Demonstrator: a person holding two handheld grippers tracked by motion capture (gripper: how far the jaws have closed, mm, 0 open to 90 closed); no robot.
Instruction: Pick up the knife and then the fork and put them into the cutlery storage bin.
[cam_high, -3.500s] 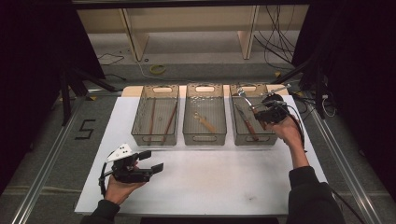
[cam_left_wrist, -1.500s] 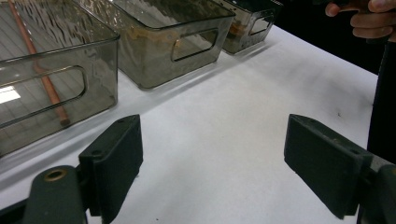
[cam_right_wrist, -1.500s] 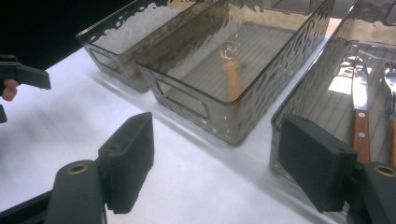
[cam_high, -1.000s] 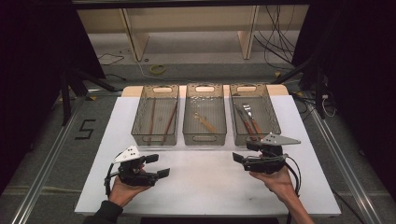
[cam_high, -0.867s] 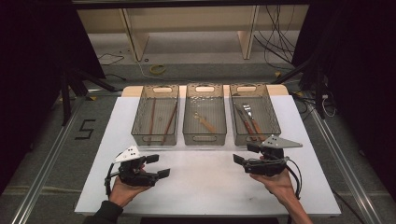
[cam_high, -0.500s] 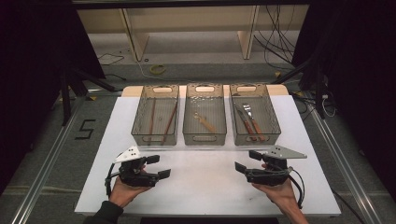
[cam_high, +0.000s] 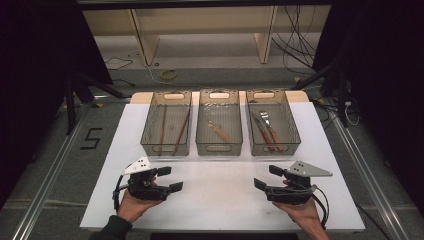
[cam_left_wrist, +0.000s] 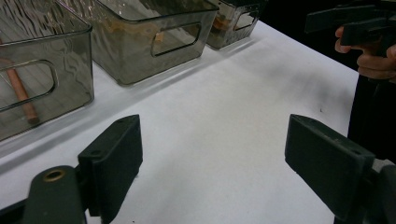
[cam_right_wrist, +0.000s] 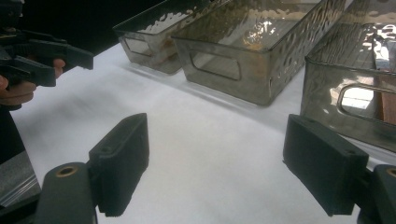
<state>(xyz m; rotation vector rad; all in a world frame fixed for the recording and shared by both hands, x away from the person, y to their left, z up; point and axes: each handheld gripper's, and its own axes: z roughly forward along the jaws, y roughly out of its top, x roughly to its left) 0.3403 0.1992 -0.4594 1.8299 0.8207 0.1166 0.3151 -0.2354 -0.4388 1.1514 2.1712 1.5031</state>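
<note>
While I sit at the near edge, a white desk (cam_high: 220, 200) spreads out ahead of me, lit against a dark room. At its far side, three clear plastic bins stand in a row, side by side, long sides parallel, each with a cut-out handle facing me.

The left bin (cam_high: 166, 123) holds two long thin brown sticks lying lengthwise. The middle bin (cam_high: 219, 122) holds one short wooden-handled utensil (cam_high: 218, 131) lying at a slant. The right bin (cam_high: 272, 122) holds two utensils with wooden handles and metal ends (cam_high: 266, 131), lying close together.

My two hands rest low over the bare front part of the desk, well apart from each other and from the bins. My left hand (cam_high: 131, 206) holds the left gripper (cam_high: 170, 179), in front of the left bin and pointing rightward. Its fingers (cam_left_wrist: 112, 158) stand wide apart with nothing between them but white desk. In the left gripper view, the bins run off to the upper left.

My right hand (cam_high: 302, 212) holds the right gripper (cam_high: 267, 176), in front of the right bin and pointing leftward, toward the other gripper. Its fingers (cam_right_wrist: 121, 158) are likewise spread wide and hold nothing. A grey three-cornered plate (cam_high: 309, 170) sits on top of it, and a black cable (cam_high: 322, 205) loops beside my wrist.
</note>
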